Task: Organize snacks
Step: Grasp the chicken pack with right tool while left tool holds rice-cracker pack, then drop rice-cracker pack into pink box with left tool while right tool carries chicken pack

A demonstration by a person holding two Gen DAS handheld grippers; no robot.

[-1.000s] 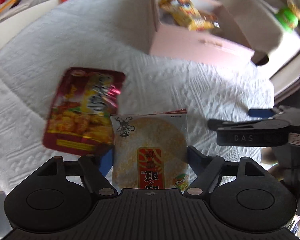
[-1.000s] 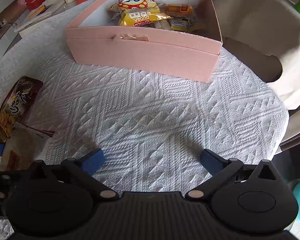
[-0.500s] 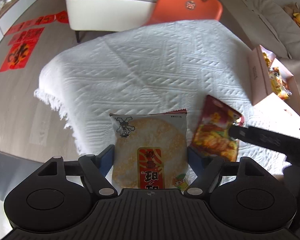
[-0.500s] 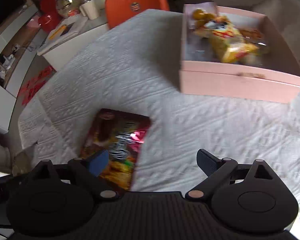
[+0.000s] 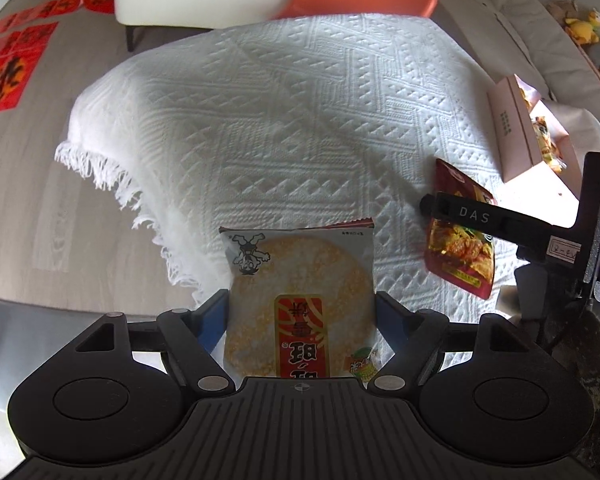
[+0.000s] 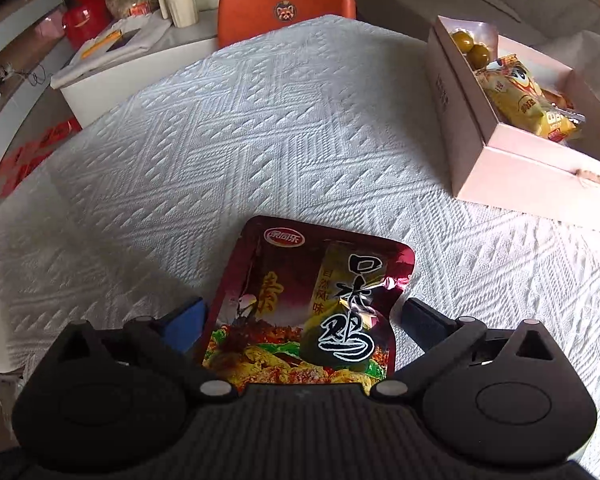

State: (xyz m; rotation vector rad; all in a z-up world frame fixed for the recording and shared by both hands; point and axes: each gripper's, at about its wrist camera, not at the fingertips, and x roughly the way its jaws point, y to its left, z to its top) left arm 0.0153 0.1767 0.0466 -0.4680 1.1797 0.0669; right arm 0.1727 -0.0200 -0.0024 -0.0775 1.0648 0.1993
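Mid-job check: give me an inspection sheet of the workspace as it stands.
Surface: white tablecloth, fringed edge.
Job's things: rice cracker packet held; red snack pouch lying flat; pink box holding yellow packets.
Clutter: nothing seen on the cloth.
Grippers: left gripper shut on the packet; right gripper open, jaws astride the pouch.
Cables: nothing seen.
Surroundings: orange chair, sofa, red floor decorations.
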